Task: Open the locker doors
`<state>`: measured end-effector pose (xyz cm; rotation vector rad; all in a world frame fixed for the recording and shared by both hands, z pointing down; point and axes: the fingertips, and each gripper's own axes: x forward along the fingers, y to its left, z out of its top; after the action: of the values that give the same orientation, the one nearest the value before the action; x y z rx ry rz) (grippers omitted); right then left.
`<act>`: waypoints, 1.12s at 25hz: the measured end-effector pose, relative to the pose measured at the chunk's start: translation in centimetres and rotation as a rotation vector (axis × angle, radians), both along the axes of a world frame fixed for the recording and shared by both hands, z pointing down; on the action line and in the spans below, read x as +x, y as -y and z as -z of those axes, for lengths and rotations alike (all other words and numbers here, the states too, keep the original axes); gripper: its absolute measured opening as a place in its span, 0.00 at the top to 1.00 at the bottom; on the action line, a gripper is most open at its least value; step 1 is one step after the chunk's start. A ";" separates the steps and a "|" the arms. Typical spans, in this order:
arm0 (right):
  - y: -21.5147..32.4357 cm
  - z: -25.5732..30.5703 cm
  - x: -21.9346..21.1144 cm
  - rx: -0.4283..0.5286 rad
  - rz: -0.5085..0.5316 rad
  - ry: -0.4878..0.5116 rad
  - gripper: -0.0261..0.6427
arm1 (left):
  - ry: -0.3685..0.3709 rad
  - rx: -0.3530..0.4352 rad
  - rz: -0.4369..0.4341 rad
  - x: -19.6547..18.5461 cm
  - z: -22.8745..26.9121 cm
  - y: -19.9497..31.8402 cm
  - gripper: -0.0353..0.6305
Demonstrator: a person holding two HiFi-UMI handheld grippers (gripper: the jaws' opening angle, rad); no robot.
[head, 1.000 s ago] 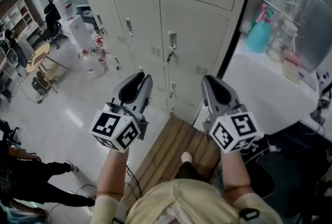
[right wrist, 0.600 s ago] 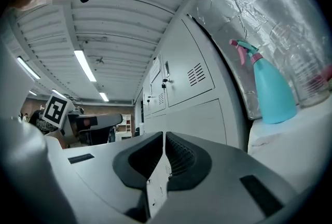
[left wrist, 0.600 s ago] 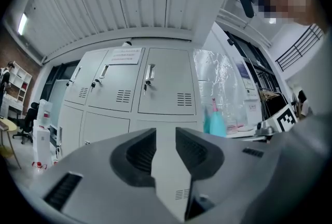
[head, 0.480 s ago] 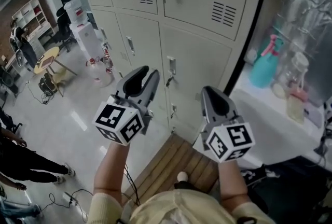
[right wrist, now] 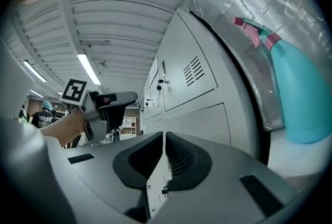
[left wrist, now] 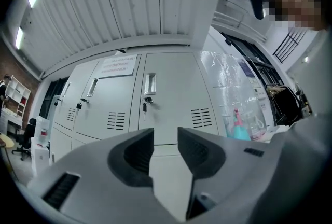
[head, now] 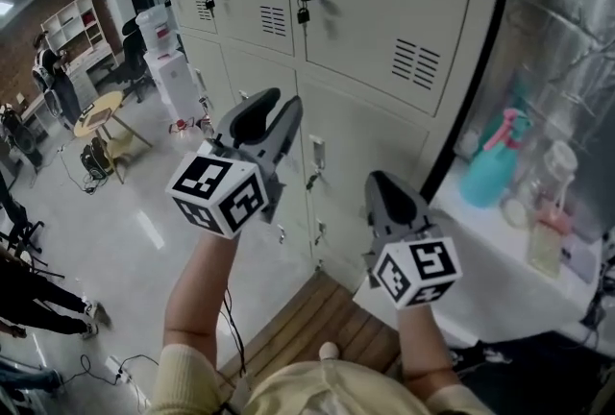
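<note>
A bank of pale grey lockers [head: 384,10] stands ahead, every door in view shut. The upper door [left wrist: 171,93] has a recessed handle [left wrist: 150,83] with a key [left wrist: 145,105] hanging below it. My left gripper [head: 279,101] is raised in front of the middle row, apart from the doors. Its jaws have just been opening and stand open with nothing between them [left wrist: 166,137]. My right gripper [head: 379,179] is lower, to the right of the left one, near the middle door [head: 370,149], shut and empty [right wrist: 163,137]. The left gripper [right wrist: 111,103] also shows in the right gripper view.
A teal spray bottle [head: 490,168] and glass jars [head: 553,211] stand on a white counter [head: 500,279] right of the lockers. A wooden slat platform [head: 317,327] lies underfoot. A water dispenser [head: 168,58], a round table [head: 96,113] and people are at the left.
Both grippers have risen toward the lockers, the left one more. The left jaws have spread apart. The right jaws stay together.
</note>
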<state>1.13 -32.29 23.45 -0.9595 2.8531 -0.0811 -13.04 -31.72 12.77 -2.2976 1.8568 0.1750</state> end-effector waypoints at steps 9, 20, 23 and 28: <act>2.3 -0.3 -0.9 -0.028 0.030 0.010 0.97 | 0.006 0.032 0.017 -1.0 4.6 4.5 0.74; 4.5 0.0 -1.8 -0.029 0.028 0.018 0.97 | -0.006 0.047 0.029 -2.1 7.7 8.6 0.72; 4.9 0.2 -2.3 -0.020 0.027 0.018 0.97 | -0.005 0.056 0.032 -2.4 8.6 9.3 0.72; 5.0 0.2 -4.0 -0.009 0.051 0.016 0.97 | -0.005 0.060 0.043 -3.0 9.6 10.5 0.71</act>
<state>-2.88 -37.33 23.20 -0.8844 2.8650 -0.1070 -16.08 -42.23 3.18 -2.2183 1.8750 0.2279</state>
